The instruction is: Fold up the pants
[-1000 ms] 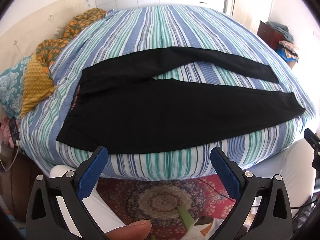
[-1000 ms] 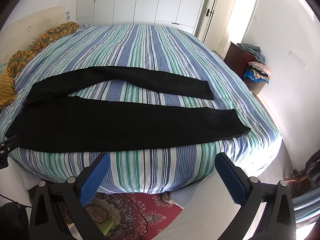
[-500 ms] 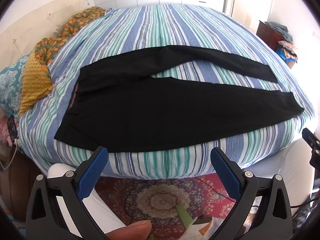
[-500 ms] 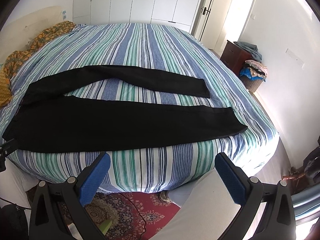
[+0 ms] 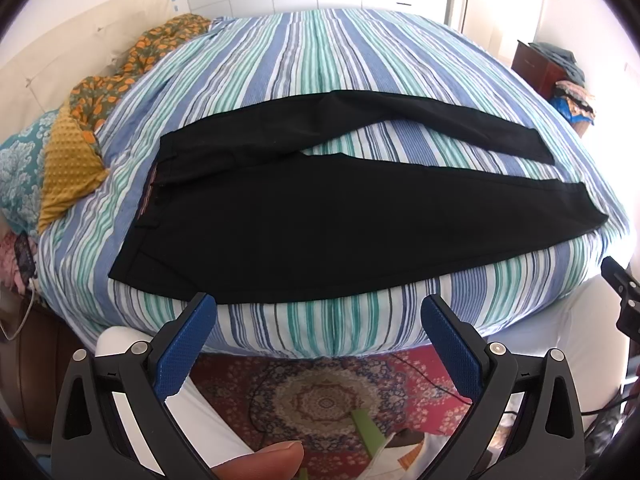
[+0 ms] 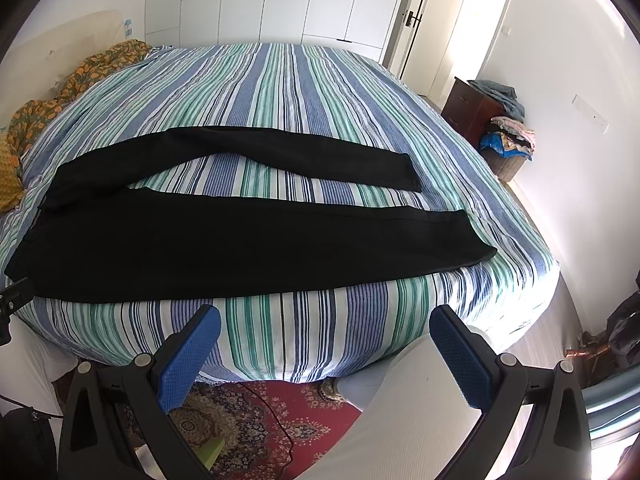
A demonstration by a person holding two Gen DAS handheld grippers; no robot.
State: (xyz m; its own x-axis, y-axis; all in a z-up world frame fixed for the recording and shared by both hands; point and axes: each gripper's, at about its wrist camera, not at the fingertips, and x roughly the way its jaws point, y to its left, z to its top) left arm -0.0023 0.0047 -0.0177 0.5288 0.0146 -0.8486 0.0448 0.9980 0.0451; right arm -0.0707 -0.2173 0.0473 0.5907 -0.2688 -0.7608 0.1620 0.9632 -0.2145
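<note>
Both cameras have edged closer to the bed; pants unmoved. Black pants (image 5: 304,216) lie flat, matte, legs splayed in a V on the striped bedspread (image 5: 320,64), near hem close to the mattress edge. Left gripper (image 5: 318,312) and right gripper (image 6: 326,324) gape wide, empty, short of the mattress edge over a patterned red rug (image 5: 328,396).

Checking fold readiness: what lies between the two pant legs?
Only bare striped bedspread shows between the far leg and near leg, clearest in the right wrist view.
</note>
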